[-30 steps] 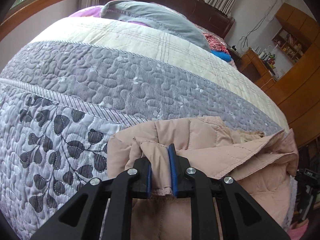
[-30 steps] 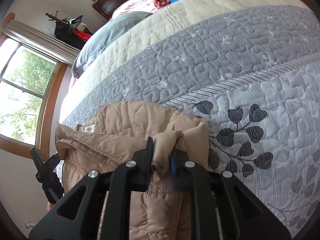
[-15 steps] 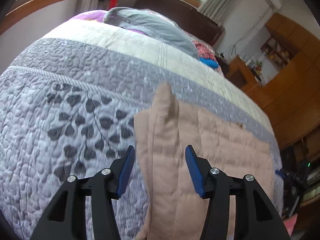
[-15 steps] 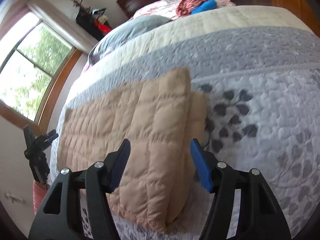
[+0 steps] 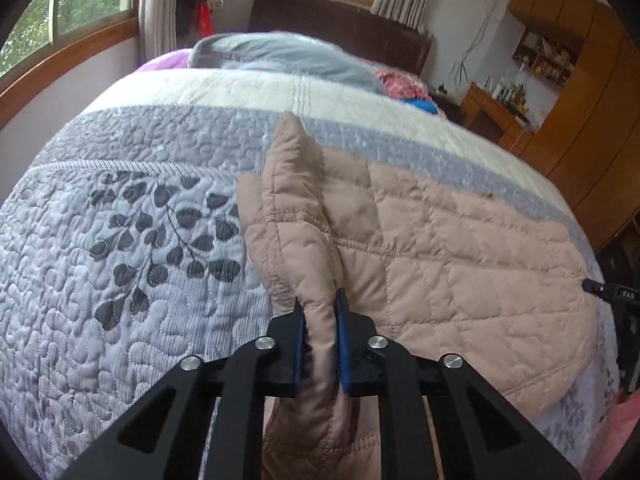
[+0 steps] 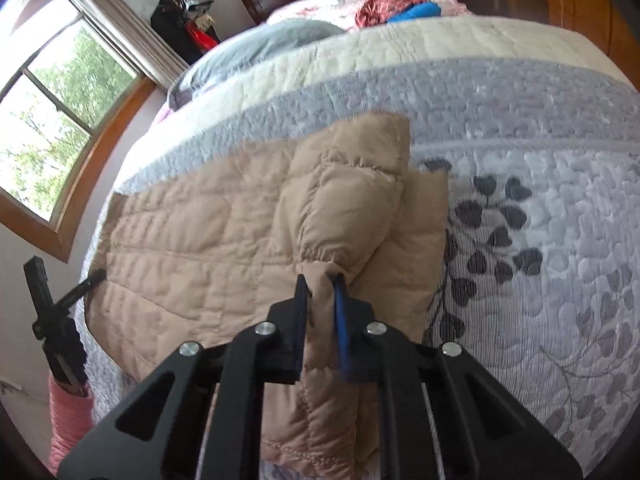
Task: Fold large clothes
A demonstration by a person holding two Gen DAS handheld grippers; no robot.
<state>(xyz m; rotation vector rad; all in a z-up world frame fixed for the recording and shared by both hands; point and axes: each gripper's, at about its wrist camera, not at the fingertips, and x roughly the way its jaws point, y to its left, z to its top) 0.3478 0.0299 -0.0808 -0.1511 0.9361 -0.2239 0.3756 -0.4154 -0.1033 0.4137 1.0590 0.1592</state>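
Observation:
A beige quilted jacket [image 5: 460,248] lies spread flat across the near part of the bed; it also shows in the right wrist view [image 6: 192,248]. My left gripper [image 5: 320,320] is shut on a raised ridge of the jacket's left edge, and the fabric stands up in a peak. My right gripper [image 6: 322,300] is shut on a bunched fold at the jacket's right edge, lifted a little off the bed. The other gripper shows small at the far side in each view [image 5: 612,292] [image 6: 52,312].
The bed is covered by a grey and cream quilt with a leaf print [image 5: 140,240]. A grey pillow [image 5: 288,56] and red and blue clothes [image 6: 400,8] lie near the dark headboard. Wooden cabinets [image 5: 592,92] stand to the right, windows [image 6: 52,128] to the left.
Both grippers opened on the flat jacket half a second ago. Now each has shut on a side edge of the jacket and pulled it up into a ridge.

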